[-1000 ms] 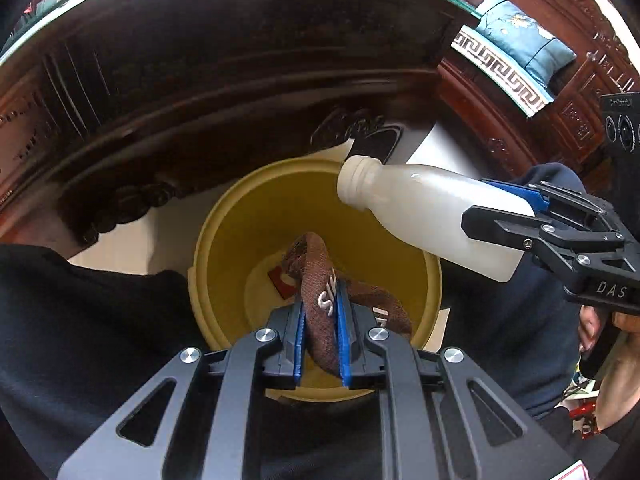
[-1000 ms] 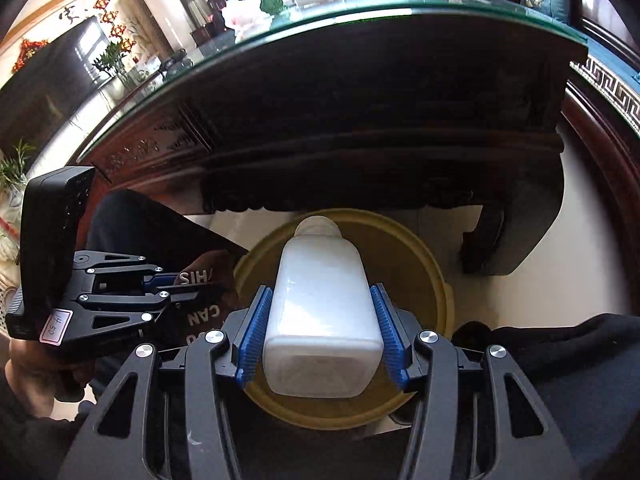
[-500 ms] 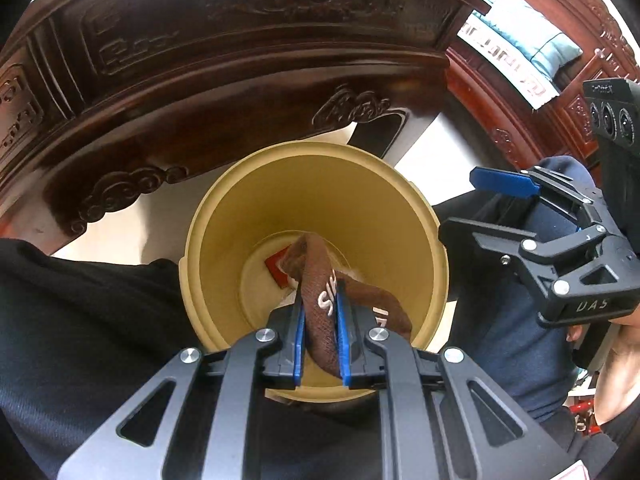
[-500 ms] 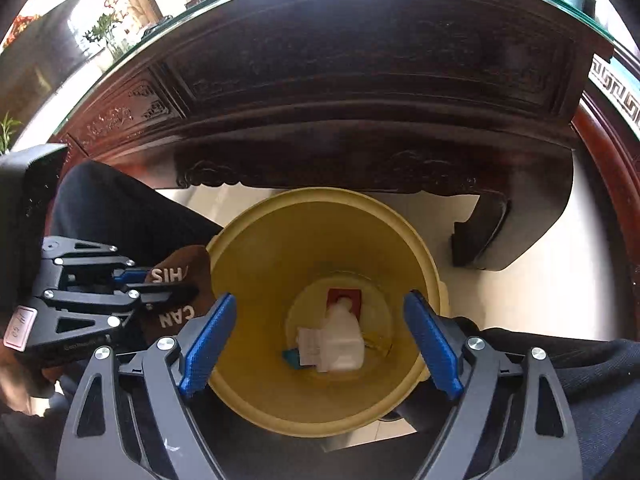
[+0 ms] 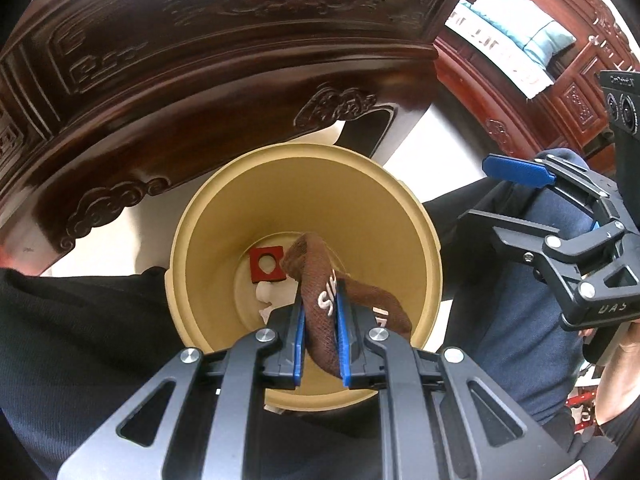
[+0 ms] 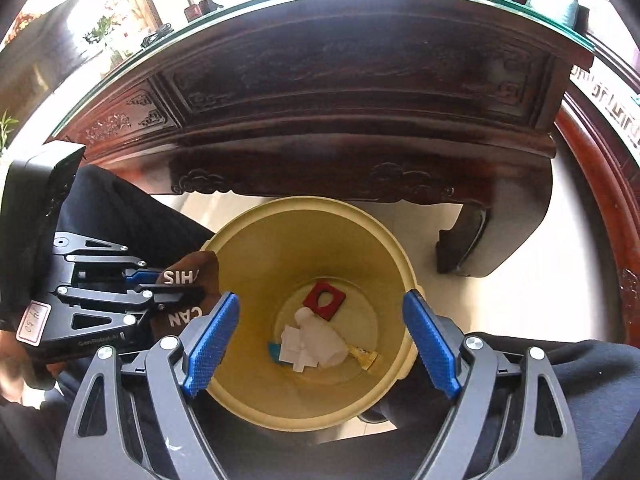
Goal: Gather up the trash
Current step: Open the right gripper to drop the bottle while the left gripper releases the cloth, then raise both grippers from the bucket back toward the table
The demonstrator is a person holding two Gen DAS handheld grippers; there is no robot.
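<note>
The left gripper [image 5: 320, 336] is clamped on a crumpled brown wrapper [image 5: 320, 300] printed with white lettering, its blue pads pressed against both sides of the bunched material. The wrapper is held above the mouth of a yellow plastic bin [image 5: 424, 236], over its 5 o'clock side in the left wrist view; in the right wrist view the same wrapper [image 6: 188, 292] sits at the bin's 9 o'clock rim, with the letters "HIS" and "CAN" legible. The right gripper [image 6: 320, 340] is spread wide with nothing between its blue pads, poised directly over the bin [image 6: 256, 396]. At the bottom of the bin lie a white plastic bottle [image 6: 320, 336] on its side, a red square piece with a hole [image 6: 325, 299] at 12 o'clock of the bottle, white paper scraps [image 6: 292, 344] at its 9 o'clock, a blue scrap [image 6: 274, 350] beyond those, and a yellow sachet [image 6: 366, 356] at 3 o'clock. The bin stands on a pale tiled floor [image 6: 520, 292] between the operator's dark-trousered legs [image 6: 580, 392]. Just beyond the bin, at 12 o'clock, is a dark carved wooden counter [image 6: 340, 128] with a glass top. A red wooden bench [image 5: 512, 92] carrying a teal cushion [image 5: 532, 36] stands at 2 o'clock in the left wrist view.
</note>
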